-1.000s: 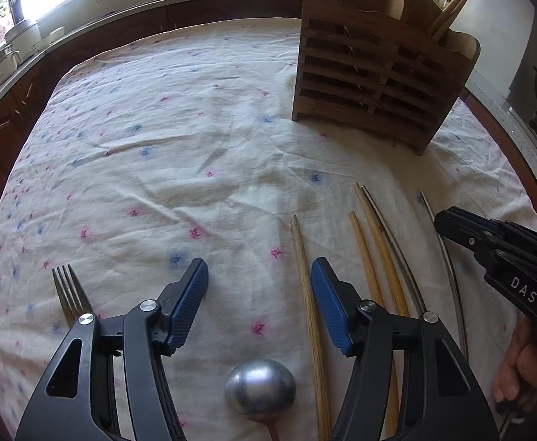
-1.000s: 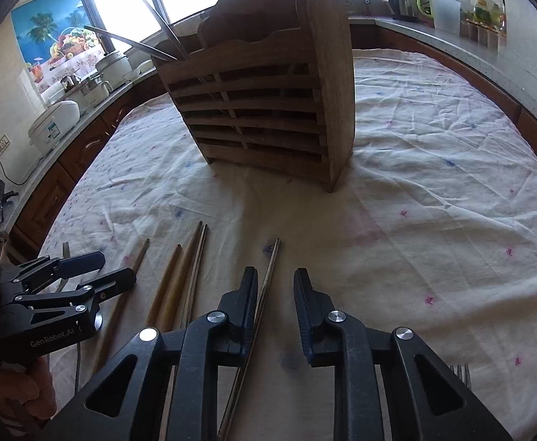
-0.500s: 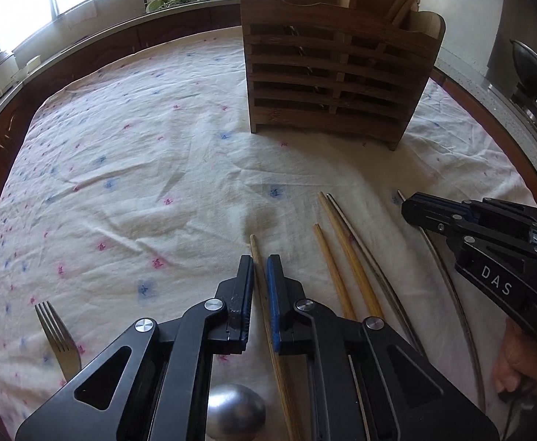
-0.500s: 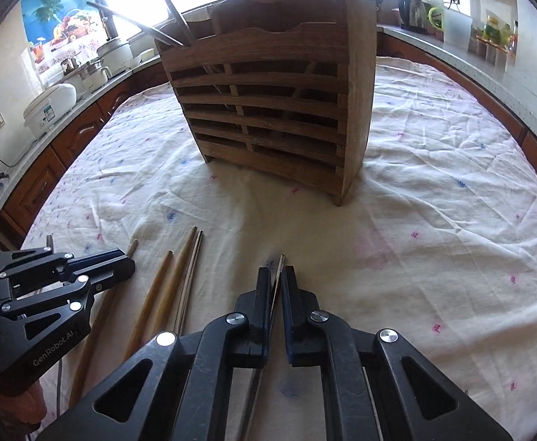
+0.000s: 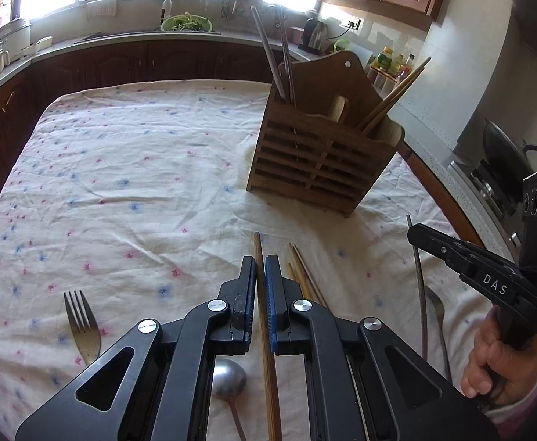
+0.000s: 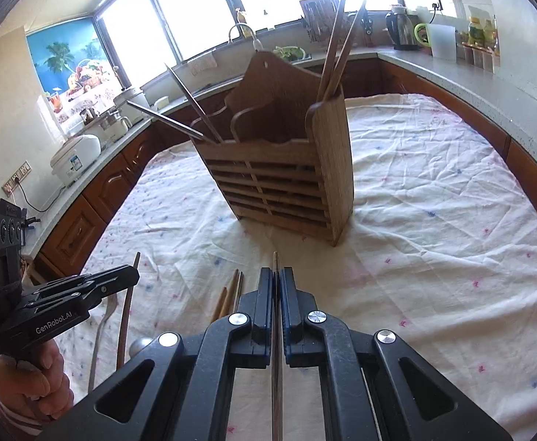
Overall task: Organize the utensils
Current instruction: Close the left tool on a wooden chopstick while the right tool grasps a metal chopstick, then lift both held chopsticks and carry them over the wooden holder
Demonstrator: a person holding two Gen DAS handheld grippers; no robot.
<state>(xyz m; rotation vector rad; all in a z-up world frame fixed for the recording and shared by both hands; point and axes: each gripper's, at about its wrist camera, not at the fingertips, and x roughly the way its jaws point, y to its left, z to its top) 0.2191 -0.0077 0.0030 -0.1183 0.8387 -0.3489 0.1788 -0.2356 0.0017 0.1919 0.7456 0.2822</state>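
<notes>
My left gripper (image 5: 260, 261) is shut on a wooden chopstick (image 5: 258, 246) and holds it above the cloth. My right gripper (image 6: 276, 273) is shut on a metal chopstick (image 6: 276, 261), also lifted; it also shows in the left wrist view (image 5: 417, 253). A slatted wooden utensil holder (image 5: 320, 161) stands ahead on the table, with metal chopsticks in its left slot and wooden ones in its right slot. It also shows in the right wrist view (image 6: 287, 183). More chopsticks (image 5: 301, 272) lie on the cloth between the grippers.
A fork (image 5: 81, 323) lies at the left on the flowered tablecloth (image 5: 121, 183). A metal spoon (image 5: 228, 378) lies under my left gripper and another fork (image 5: 437, 312) at the right. Kitchen counters surround the table; a wok (image 5: 503, 154) is at the right.
Both grippers closed on their chopsticks and lifted them off the cloth. The views rose, so the holder now looks farther and lower.
</notes>
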